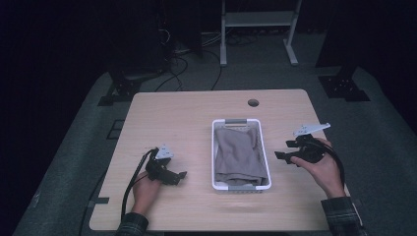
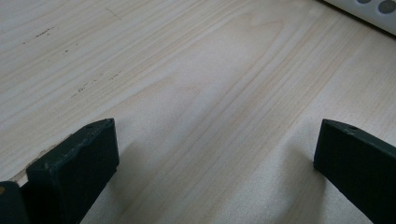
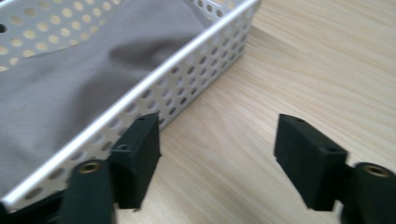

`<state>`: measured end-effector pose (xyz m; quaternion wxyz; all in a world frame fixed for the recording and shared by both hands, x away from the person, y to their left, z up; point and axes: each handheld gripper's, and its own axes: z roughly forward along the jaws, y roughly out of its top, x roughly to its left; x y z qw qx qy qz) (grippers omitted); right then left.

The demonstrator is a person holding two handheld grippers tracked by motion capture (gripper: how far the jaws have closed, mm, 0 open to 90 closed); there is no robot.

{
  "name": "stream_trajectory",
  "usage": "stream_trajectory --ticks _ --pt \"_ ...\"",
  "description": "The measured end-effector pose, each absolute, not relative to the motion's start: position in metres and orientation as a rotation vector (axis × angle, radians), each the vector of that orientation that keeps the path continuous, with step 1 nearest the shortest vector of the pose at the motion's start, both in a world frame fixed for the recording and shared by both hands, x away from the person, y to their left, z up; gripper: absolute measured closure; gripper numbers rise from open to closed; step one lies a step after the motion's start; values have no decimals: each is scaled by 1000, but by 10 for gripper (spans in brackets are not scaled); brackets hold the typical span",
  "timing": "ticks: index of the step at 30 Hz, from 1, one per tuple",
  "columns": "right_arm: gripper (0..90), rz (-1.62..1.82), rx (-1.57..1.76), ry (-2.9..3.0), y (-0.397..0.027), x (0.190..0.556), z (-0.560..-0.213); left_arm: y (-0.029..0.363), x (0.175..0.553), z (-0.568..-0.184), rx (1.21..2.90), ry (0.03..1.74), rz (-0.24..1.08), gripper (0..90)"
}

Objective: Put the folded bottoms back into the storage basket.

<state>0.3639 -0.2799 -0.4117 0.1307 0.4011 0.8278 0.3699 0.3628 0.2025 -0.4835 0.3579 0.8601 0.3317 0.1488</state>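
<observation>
- Grey cloth [image 1: 238, 155] is folded in the white basket [image 1: 215, 147], long axis toward the worktop [image 1: 162, 113] far edge.
- Right tongs [image 1: 282, 157], nearer, are held open and empty beside the basket.
- Left tongs [image 1: 183, 175] are held open, empty.

Left gripper [image 1: 183, 174] at eight o'clock, fingers [image 2: 74, 163] spread wide, pointing toward three. Right gripper [image 1: 282, 156] at four o'clock (palm up), fingers [image 3: 140, 149] apart, pointing toward nine.

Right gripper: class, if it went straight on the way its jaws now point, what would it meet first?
Probably the basket wall: the right gripper, jaws open and empty, points at it across bare table. Depth is unclear.
</observation>
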Motion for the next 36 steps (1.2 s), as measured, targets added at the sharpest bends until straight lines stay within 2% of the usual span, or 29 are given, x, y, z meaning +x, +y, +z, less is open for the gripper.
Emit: stream_trajectory --ticks 10,17,24,30,31,36 --pt "207 1072 1239 2351 -300 367 -440 203 363 -484 2219 856 384 0" --pt "190 950 1333 2339 -306 373 -465 203 363 -484 2219 857 384 0" --pt "173 882 1346 2307 -311 375 -475 203 363 -484 2219 857 384 0" --pt "110 890 1337 2276 -311 374 -479 203 363 -484 2218 857 384 0" --pt "72 900 1330 2267 -312 375 -481 203 363 -484 2218 857 384 0" --pt "3 933 1321 2237 -311 374 -487 203 363 -484 2219 857 384 0"
